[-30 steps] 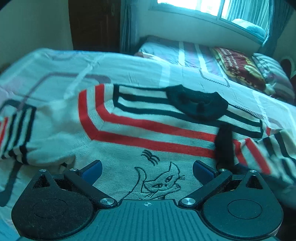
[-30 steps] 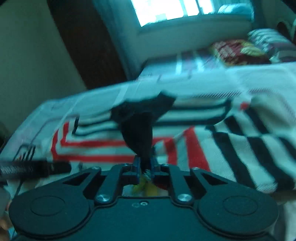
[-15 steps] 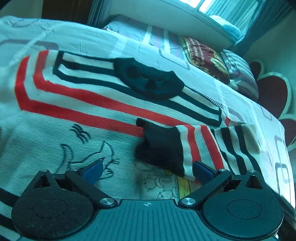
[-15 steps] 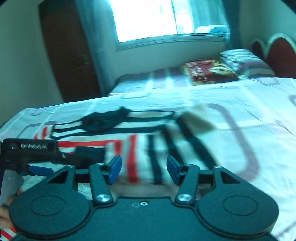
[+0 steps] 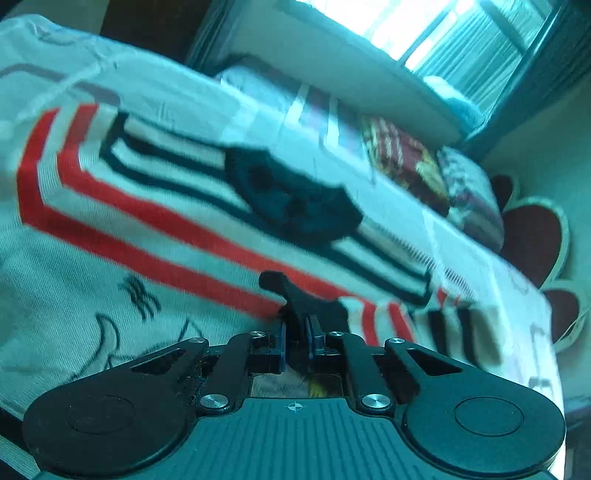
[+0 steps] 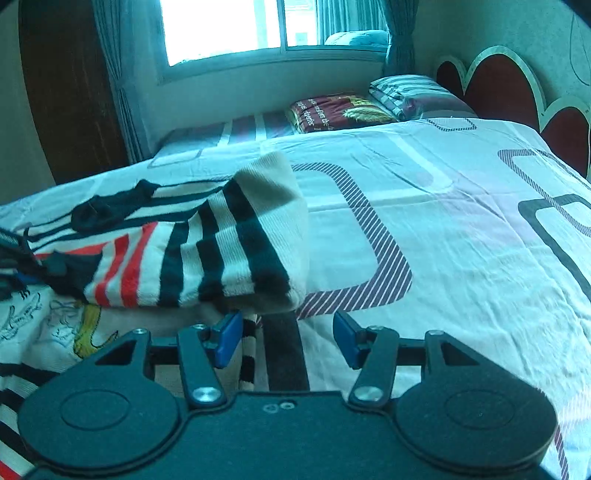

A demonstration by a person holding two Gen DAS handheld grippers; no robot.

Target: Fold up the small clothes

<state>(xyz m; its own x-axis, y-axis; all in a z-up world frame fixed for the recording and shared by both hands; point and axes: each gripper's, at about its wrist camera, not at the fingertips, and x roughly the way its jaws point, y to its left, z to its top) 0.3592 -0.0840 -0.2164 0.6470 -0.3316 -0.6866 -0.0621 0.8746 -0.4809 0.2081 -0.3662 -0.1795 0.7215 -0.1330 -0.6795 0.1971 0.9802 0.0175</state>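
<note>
A small white sweater (image 5: 110,229) with red and dark stripes, a black collar (image 5: 291,199) and a cat drawing lies flat on the bed. Its right sleeve (image 6: 207,254) is folded inward across the body. My left gripper (image 5: 295,339) is shut on the sleeve's black cuff (image 5: 291,299), low over the sweater's chest. My right gripper (image 6: 288,339) is open and empty, just in front of the folded sleeve's shoulder end. The left gripper's tip (image 6: 11,266) shows at the right wrist view's left edge.
The bed (image 6: 461,229) has a white sheet with rounded-square patterns. Pillows (image 6: 369,107) lie at the far end near a red heart-shaped headboard (image 6: 502,81). A window (image 6: 240,26) and a dark wardrobe (image 6: 70,92) stand behind.
My right gripper let go of the sleeve cuff, opened and drew back to the right. My left gripper moved onto the cuff and shut on it.
</note>
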